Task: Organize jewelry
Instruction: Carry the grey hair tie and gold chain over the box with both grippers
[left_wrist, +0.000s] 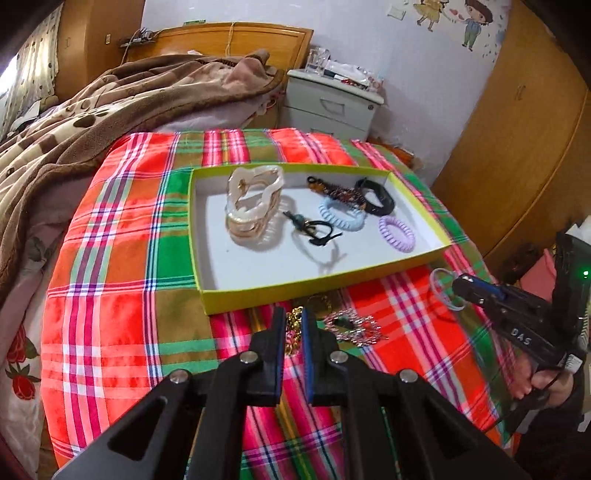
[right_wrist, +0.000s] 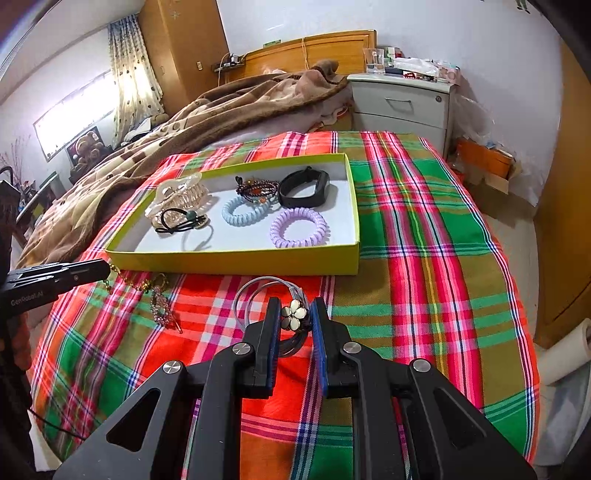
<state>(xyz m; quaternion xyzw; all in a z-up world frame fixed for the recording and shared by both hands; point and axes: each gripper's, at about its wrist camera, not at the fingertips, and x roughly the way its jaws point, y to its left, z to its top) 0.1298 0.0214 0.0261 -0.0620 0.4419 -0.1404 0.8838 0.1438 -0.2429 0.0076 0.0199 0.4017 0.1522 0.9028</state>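
Loose jewelry on plaid cloth, in front of tray (right_wrist: 236, 260).
Left gripper (left_wrist: 294, 325) narrow, straddling gold chain (left_wrist: 293, 332): limp, slippery; best pinched at a bunched part. Right gripper (right_wrist: 294, 314) half-open around flower hair tie (right_wrist: 294, 314): light, stretchy; best gripped at the stiff flower.

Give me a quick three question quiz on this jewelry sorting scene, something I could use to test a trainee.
1. True or false: the purple coil hair tie lies inside the yellow-green box.
2. Which item sits between the fingers of the right gripper? A) gold chain B) flower hair tie C) black band
3. Fill in: the gold chain lies on the plaid ____, outside the box, at the left gripper.

Key: 1 true. 2 B, the flower hair tie. 3 cloth.
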